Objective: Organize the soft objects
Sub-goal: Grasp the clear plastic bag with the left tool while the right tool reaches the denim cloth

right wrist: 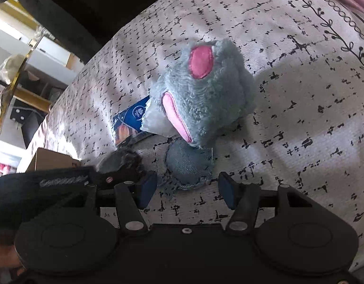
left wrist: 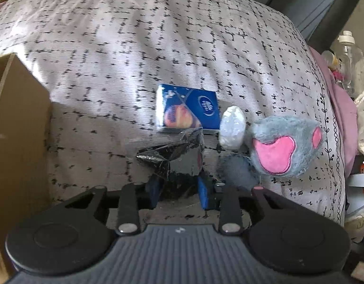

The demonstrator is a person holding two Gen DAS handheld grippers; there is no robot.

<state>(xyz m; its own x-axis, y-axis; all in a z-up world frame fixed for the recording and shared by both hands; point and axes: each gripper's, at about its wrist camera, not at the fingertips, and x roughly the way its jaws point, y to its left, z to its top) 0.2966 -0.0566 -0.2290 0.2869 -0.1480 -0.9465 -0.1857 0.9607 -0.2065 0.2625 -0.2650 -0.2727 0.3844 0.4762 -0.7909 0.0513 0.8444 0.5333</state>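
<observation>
Left wrist view puts my left gripper [left wrist: 179, 187] closed on a crumpled black foil packet [left wrist: 174, 151] — pads pinching its lower edge, the packet sticking up away from the fingers. My right gripper [right wrist: 186, 190] stands half open and empty, straddling a round denim pad [right wrist: 189, 165] lying on the bedspread [right wrist: 300, 94] just ahead. A grey plush toy [right wrist: 200, 94] sits beyond it — right hand nearer both.
</observation>
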